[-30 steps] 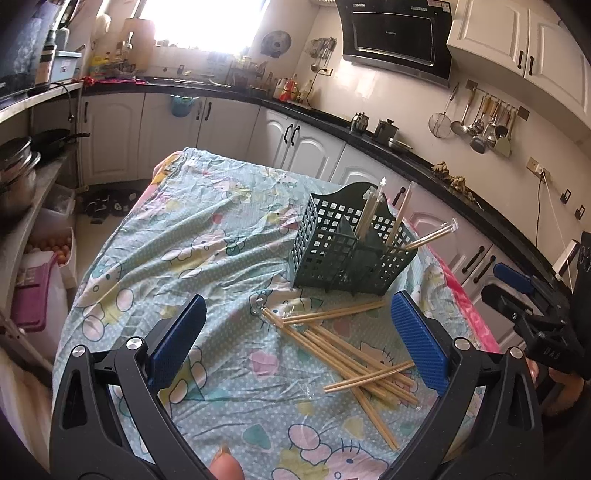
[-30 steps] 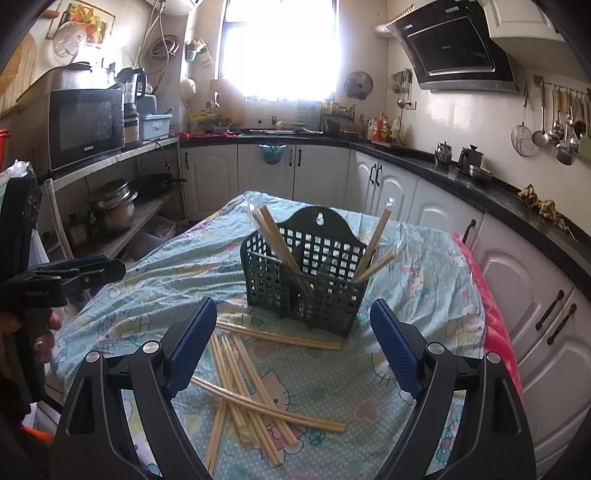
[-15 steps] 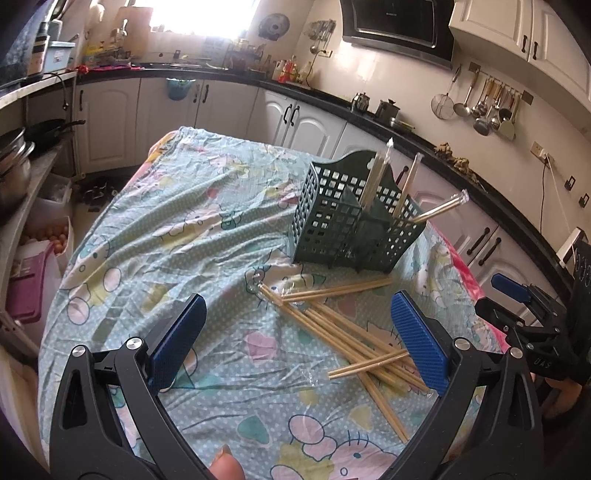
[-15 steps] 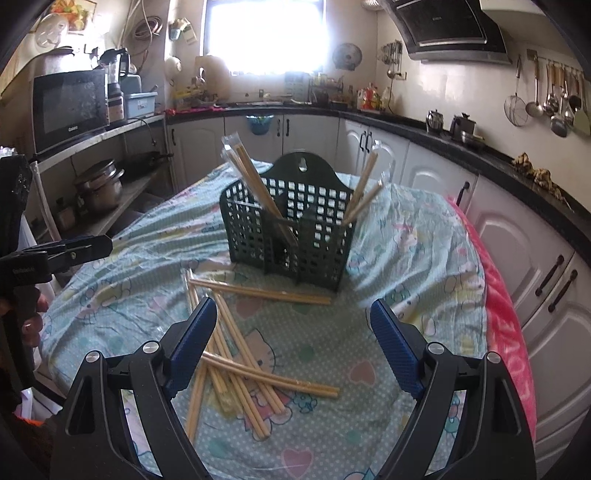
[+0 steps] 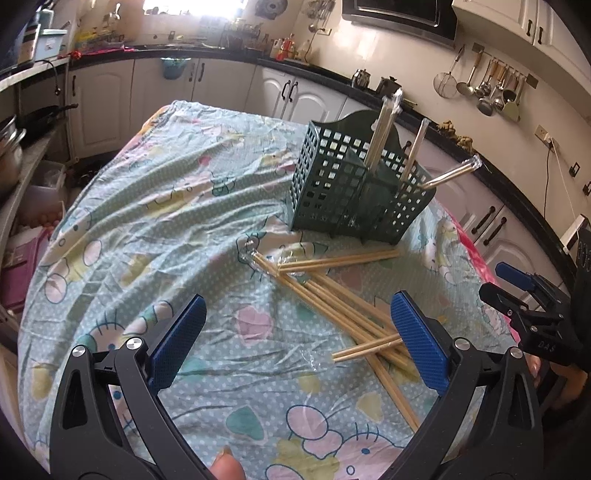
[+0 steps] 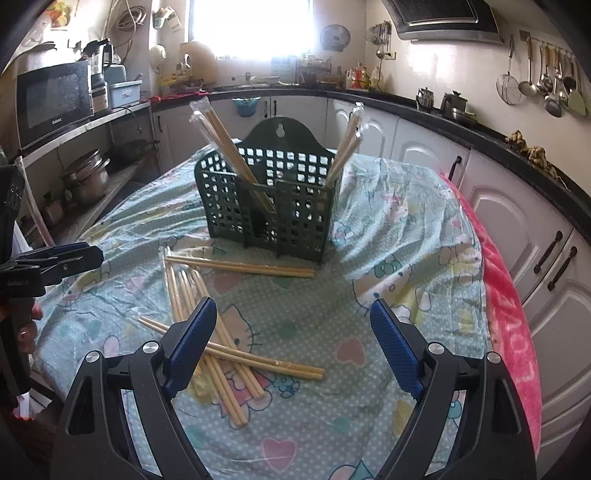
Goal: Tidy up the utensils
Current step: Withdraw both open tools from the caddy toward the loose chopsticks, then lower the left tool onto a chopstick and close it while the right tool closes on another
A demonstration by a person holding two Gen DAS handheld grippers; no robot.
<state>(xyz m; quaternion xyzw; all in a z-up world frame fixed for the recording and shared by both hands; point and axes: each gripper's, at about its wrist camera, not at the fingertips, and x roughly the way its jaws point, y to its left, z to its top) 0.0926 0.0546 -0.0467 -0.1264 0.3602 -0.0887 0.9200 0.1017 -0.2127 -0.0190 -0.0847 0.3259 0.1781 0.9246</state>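
Chopsticks (image 6: 207, 321) loom larger at lower left than a second ago; both the left claw (image 5: 295, 341) and right claw (image 6: 291, 343), released and empty, have descended, seemingly toward a pickup for the basket (image 6: 269, 206).

Bare cloth (image 5: 155, 206) at frame left lay open; basket (image 5: 351, 192) and loose chopsticks (image 5: 343, 302) blocked centre-right.

Home kitchen, white cabinets (image 6: 424, 155), range hood (image 6: 447, 18), microwave (image 6: 55, 99)

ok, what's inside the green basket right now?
Wrapped chopstick pairs lean out of the green basket: one left, others right. Their lower ends and the basket floor are hidden behind the lattice.
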